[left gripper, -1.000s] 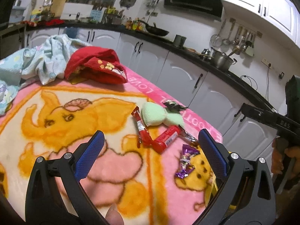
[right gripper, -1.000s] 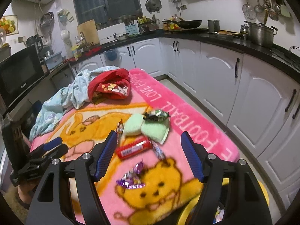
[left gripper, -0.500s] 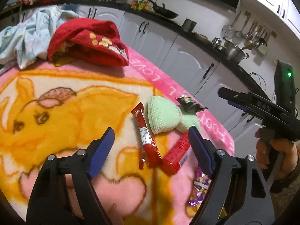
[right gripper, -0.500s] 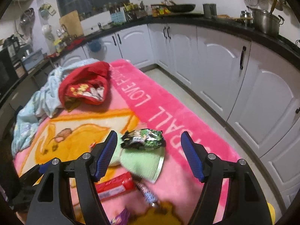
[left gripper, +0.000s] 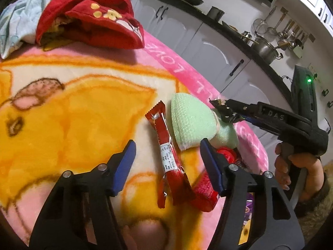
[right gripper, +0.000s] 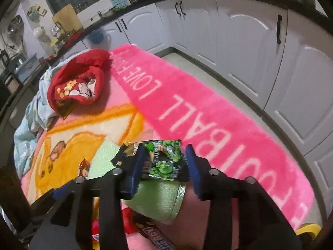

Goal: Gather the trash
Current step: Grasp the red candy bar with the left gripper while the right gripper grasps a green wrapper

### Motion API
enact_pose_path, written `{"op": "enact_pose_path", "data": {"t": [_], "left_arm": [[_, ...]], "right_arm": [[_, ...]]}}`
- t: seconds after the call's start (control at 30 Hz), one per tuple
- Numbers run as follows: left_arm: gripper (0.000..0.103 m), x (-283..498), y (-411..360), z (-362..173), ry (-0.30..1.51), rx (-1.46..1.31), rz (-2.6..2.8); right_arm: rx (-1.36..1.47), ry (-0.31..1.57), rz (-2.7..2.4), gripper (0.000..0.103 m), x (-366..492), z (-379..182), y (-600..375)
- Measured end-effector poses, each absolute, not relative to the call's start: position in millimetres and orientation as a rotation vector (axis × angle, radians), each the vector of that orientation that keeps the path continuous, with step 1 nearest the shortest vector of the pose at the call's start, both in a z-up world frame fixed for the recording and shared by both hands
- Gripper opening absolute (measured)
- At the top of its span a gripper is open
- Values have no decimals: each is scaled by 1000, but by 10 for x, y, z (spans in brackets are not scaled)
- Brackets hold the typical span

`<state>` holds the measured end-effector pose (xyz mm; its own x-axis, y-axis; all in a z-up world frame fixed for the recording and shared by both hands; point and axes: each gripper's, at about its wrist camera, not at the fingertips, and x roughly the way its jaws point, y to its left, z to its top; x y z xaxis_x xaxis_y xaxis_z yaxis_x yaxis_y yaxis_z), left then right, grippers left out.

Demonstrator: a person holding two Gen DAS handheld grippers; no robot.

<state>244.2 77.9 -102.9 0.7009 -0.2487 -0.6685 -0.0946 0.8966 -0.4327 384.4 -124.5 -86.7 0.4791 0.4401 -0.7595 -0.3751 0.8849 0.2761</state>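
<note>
Trash lies on a pink and orange cartoon blanket. My left gripper is open low over a long red wrapper, its fingers on either side of it. A second red packet lies to the right, partly behind the right finger. My right gripper has its blue fingers around a green and black snack wrapper that lies on a pale green sponge cloth; the jaws are partly closed and the pads touch or nearly touch it. The right gripper also shows in the left wrist view.
A red cloth bag and a light blue cloth lie at the blanket's far end. A purple wrapper lies at the near right edge, a brown bar wrapper below the sponge cloth. White kitchen cabinets stand beyond the blanket edge.
Both grippers moved forward and down. The left now straddles the long red wrapper. The right reached the green snack wrapper and its jaws narrowed around it.
</note>
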Motion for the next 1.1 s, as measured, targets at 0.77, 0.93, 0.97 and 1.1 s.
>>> {"op": "enact_pose_path", "data": {"t": [0.77, 0.93, 0.97, 1.1], "left_arm": [[7, 1871, 929, -943, 782, -396, -17], [7, 1639, 897, -763, 732, -385, -29], [7, 1597, 885, -734, 722, -383, -32], [7, 1462, 808, -646, 694, -381, -43]], "right_arm": [[48, 828, 571, 1, 3150, -574, -1562], [52, 791, 607, 1, 2914, -391, -1621], [49, 783, 614, 1, 2866, -351, -1625], [29, 754, 645, 1, 2713, -199, -1631]]}}
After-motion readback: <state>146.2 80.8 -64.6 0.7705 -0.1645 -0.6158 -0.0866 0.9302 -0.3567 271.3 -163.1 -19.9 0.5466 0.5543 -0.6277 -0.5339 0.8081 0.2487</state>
